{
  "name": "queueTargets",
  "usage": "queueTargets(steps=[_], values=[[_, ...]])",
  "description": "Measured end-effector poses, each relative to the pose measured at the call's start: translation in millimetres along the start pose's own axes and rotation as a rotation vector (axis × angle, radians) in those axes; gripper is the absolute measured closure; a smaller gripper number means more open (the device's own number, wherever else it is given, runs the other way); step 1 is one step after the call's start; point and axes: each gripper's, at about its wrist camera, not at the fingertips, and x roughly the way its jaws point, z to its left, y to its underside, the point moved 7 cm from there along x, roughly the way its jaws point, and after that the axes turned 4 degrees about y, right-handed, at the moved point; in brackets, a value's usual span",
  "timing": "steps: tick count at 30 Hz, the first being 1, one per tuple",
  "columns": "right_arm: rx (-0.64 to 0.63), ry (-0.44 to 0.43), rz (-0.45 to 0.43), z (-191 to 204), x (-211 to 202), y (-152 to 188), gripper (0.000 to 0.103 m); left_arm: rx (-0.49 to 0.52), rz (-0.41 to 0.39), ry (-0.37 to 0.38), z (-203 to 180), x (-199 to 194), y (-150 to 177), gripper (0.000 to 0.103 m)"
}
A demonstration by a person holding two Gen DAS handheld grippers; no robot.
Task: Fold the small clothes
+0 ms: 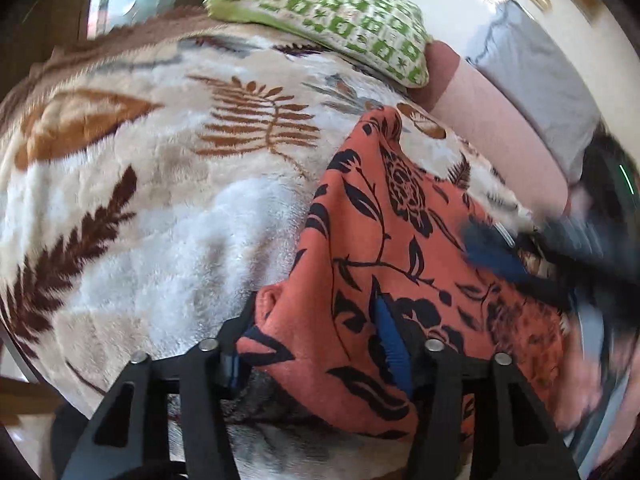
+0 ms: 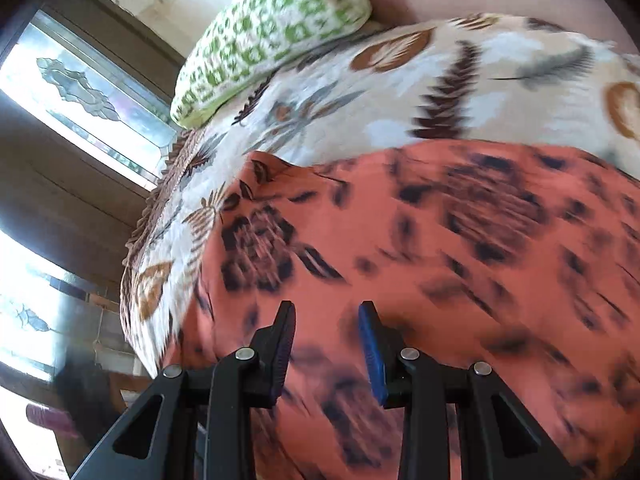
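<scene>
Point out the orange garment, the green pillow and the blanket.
Garment [image 1: 384, 248]: left wrist view, middle of the floral cloth.
Pillow [image 1: 320, 12]: left wrist view, patterned top.
Blanket [image 2: 360, 92]: right wrist view, bare leaf-print area.

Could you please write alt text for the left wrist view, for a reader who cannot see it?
An orange garment with black floral print drapes across the left tongs, bunched between the spread fingers, above a leaf-patterned plush blanket. A green-and-white pillow lies at the blanket's far edge.

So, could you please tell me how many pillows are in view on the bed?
1: a green-and-white patterned fabric pillow lies at the far end of the leaf-print plush blanket, beyond the orange black-flowered garment. Others may be hidden out of frame.
</scene>
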Motion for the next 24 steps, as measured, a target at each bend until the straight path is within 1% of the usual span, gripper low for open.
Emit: queueTargets(steps=[4,6,8,9,10,12,14,16,18,20,21,22,24], values=[[-0.005,0.008,0.059,32,61,-35,0.066,-0.004,-0.007,0.024,6,-2,1,0.057],[-0.021,0.035,0.088,37,81,-47,0.065,0.008,-0.01,0.024,7,-2,2,0.057],[-0.036,0.069,0.096,40,92,-68,0.065,0.05,-0.005,0.004,2,-1,3,0.056],[-0.02,0.072,0.098,38,93,-75,0.065,0.057,-0.001,0.002,1,0,3,0.055],[0.016,0.067,0.078,34,89,-84,0.065,0.05,0.005,0.008,1,0,2,0.055],[0.046,0.054,0.044,26,79,-87,0.065,0.029,0.012,0.02,3,0,0,0.055],[0.055,0.027,0.012,13,59,-76,0.065,0.003,0.013,0.02,5,-1,-2,0.058],[0.02,0.005,-0.02,-1,34,-55,0.065,-0.023,0.008,0.021,4,-5,-3,0.068],[-0.027,0.025,-0.03,-21,8,-24,0.065,-0.015,-0.007,-0.001,-2,-11,-2,0.071],[-0.056,0.038,-0.047,-46,-24,13,0.065,0.018,-0.036,-0.036,-13,-18,-3,0.075],[-0.064,0.049,-0.054,-60,-38,30,0.065,0.028,-0.048,-0.042,-18,-22,-3,0.076],[-0.08,0.075,-0.061,-78,-53,54,0.065,0.045,-0.066,-0.049,-24,-25,-5,0.077],[-0.107,0.119,-0.047,-113,-70,86,0.067,0.098,-0.103,-0.06,-42,-37,-8,0.077]])
